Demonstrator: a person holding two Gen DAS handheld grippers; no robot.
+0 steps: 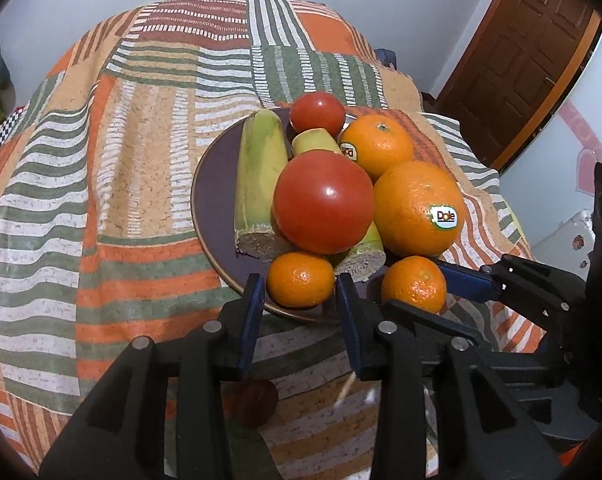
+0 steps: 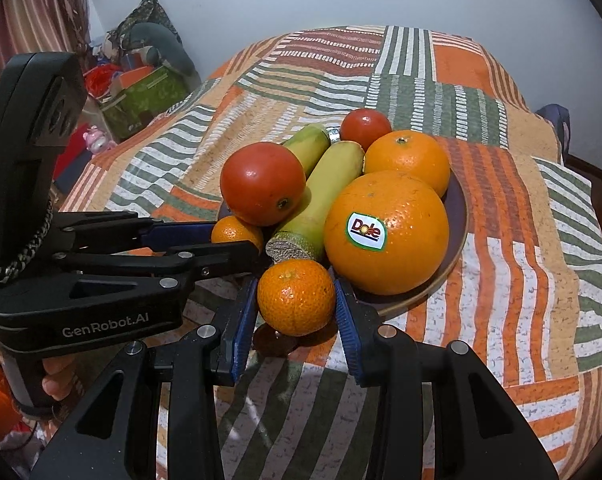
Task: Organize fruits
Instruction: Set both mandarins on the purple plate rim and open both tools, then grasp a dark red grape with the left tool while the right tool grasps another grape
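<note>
A dark plate (image 1: 209,208) (image 2: 457,232) on the patterned cloth holds two tomatoes (image 1: 323,202), two stickered oranges (image 1: 417,208) and two green-yellow cut stalks (image 1: 261,172). My left gripper (image 1: 301,284) (image 2: 237,238) is shut on a small mandarin (image 1: 301,279) (image 2: 235,232) at the plate's near edge. Just to its right, my right gripper (image 2: 297,292) (image 1: 415,286) is shut on a second small mandarin (image 2: 296,297) (image 1: 415,283). That one hangs slightly above the plate's near rim and casts a shadow on the cloth. The blue pads press both sides of each mandarin.
The striped orange, green and white cloth (image 1: 101,200) covers the whole table and drapes over its edges. A small dark red fruit (image 1: 257,402) and a thin stick (image 1: 347,388) lie on it under my left gripper. Boxes and clutter (image 2: 141,92) stand beyond the table's left side.
</note>
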